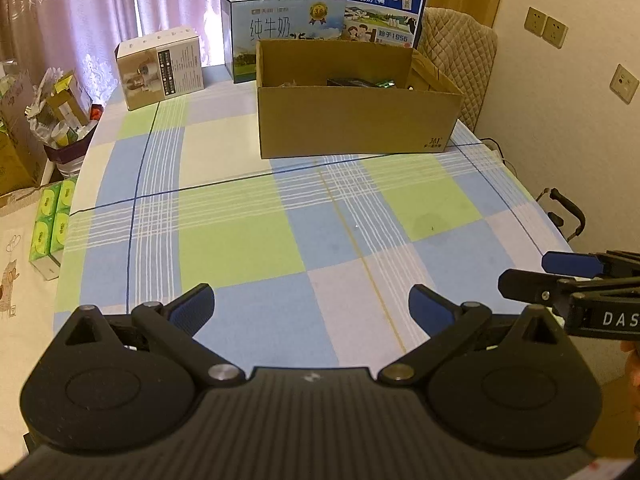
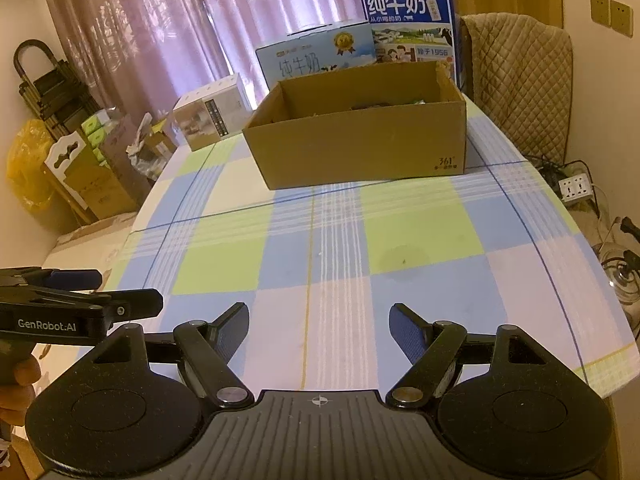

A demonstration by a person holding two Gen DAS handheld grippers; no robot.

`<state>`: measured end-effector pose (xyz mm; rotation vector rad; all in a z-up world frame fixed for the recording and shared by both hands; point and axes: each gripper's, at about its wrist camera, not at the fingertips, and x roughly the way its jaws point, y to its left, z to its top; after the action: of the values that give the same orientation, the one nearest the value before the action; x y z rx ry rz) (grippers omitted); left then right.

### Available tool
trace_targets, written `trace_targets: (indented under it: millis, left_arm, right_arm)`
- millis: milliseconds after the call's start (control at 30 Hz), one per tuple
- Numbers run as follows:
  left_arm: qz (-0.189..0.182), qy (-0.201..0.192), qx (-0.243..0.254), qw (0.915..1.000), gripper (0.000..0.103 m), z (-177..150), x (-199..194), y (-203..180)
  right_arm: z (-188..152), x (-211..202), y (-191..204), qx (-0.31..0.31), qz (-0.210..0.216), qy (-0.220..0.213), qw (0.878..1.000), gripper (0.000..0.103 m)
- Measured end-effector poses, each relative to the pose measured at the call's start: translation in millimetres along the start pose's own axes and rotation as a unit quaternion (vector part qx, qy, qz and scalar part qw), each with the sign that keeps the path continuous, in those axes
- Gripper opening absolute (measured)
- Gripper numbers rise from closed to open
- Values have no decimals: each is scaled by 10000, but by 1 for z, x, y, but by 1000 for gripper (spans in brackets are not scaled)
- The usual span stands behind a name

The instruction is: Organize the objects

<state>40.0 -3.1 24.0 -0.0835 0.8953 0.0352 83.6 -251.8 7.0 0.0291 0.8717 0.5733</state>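
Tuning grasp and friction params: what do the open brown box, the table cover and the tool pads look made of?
Brown box: corrugated cardboard, matte; raw kraft colour, cut top edge, printed logo.
Table cover: looks like woven plaid fabric, matte with only a soft sheen; coated cloth can't be ruled out.
Pads on the left tool and right tool: blue, finely textured, probably rubber or foam; arms look like black moulded plastic with metal pivots.

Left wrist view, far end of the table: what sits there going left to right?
white carton → light blue milk case → open cardboard box, with the dark blue milk carton standing behind it.
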Motion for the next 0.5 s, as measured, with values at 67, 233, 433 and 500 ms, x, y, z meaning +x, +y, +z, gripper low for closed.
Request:
trace_targets:
  millis: [67, 233, 433, 500]
  left_arm:
    - [11, 6, 7, 10000, 102, -1, 0, 0]
    - [1, 20, -17, 10000, 102, -4, 0, 1]
    - [13, 19, -42, 10000, 102, -6, -1, 0]
    - [18, 23, -45, 10000, 102, -6, -1, 0]
  right_arm:
    - [-1, 0, 1, 1, -6, 8, 10000, 74]
    - [-3, 1, 2, 6, -23, 40, 10000, 74]
    - [-4, 1, 2, -2, -13, 60, 10000, 74]
    - [-4, 1, 2, 0, -16, 67, 10000, 74]
